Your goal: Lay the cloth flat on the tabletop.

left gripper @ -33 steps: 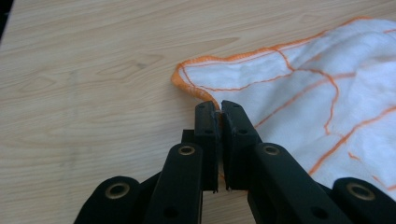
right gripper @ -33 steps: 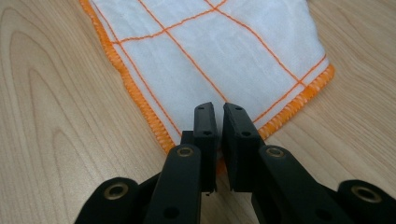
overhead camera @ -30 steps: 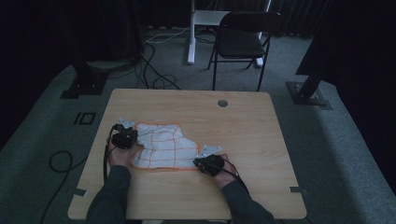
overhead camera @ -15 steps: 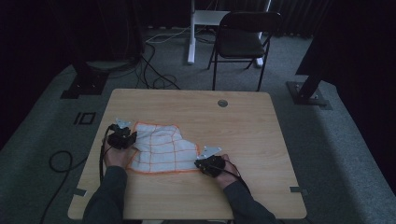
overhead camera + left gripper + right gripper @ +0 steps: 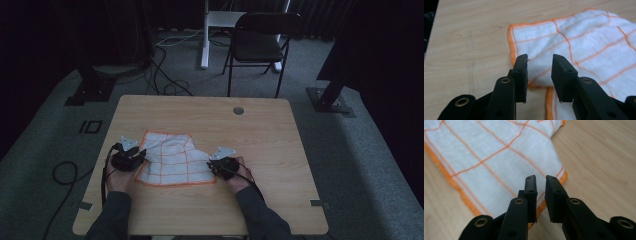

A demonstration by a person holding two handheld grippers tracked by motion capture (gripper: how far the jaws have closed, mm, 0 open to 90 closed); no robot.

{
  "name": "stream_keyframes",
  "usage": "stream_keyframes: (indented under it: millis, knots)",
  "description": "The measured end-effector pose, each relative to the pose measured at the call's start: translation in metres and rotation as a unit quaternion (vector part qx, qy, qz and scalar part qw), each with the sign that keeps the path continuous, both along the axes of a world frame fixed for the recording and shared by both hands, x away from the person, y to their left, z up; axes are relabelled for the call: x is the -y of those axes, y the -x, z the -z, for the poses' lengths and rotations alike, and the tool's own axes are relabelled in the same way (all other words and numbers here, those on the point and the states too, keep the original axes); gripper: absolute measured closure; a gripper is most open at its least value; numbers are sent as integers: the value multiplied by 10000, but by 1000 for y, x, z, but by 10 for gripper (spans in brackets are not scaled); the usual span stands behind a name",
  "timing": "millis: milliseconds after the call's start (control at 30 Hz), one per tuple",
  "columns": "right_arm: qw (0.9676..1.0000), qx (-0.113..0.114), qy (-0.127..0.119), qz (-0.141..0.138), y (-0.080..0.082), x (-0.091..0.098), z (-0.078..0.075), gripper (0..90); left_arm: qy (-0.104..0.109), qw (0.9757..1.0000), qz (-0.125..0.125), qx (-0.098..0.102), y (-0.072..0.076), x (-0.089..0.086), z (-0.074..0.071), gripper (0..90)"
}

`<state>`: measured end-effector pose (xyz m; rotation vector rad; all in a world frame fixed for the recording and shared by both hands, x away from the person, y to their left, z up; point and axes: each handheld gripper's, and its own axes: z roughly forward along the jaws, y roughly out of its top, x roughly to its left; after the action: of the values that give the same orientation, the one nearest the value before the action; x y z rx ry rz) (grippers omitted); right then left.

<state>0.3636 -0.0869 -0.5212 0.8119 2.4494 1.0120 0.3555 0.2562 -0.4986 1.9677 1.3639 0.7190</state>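
- The cloth (image 5: 172, 162), white with an orange grid and orange hem, lies folded on the near left part of the table (image 5: 260, 145), between the two hands.
- The left hand-held gripper (image 5: 539, 65) sits at the cloth's left edge; its jaws have just been opening and now stand apart, with a clear gap and nothing pinched. The folded corner lies under and just beyond them.
- The right hand-held gripper (image 5: 541, 185) sits over the cloth's near right corner. Its jaws have just begun to part; a narrow gap shows between them, and the hem seems to lie below them rather than in them, so I judge the corner released.
- The step in hand looks like letting go after a fold, so both hand-held grippers should lift straight up off the cloth before moving sideways, or the pads may drag the top layer and spoil the fold.
- The right jaws would do well to widen further first; a narrow gap can snag the thick hem.
- The top layer looks skewed over the lower one near the left jaws, with a second hem showing beneath; a light tug at that corner would square it.
- For a further fold, grip both layers at the hem, not the top one alone.
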Motion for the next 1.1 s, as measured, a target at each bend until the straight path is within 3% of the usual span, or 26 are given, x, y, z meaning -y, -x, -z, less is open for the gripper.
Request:
stream_keyframes:
  millis: [100,267,433,633,700,900,1100]
  knots:
    - [10000,13,-48,32,-8,-2,-1,779,-60,10000,10,-70,8,0,6,674]
    - [9997,-85,-200,124,-25,-3,-2,767,39,9997,-2,-242,20,-3,20,704]
    - [9992,-247,-281,163,-39,-6,1,771,122,9993,-35,-353,21,-7,27,720]
    - [9977,-450,-476,176,-52,-12,9,661,53,9991,55,-418,21,-3,33,726]
    - [9979,-483,-408,124,-55,-15,12,657,61,9988,89,-468,20,-1,35,753]
    - [9977,-568,-352,74,-58,-15,13,853,-14,9989,102,-451,22,1,36,853]
    - [9982,-470,-277,238,-56,-7,10,878,-79,9989,66,-447,28,1,36,866]
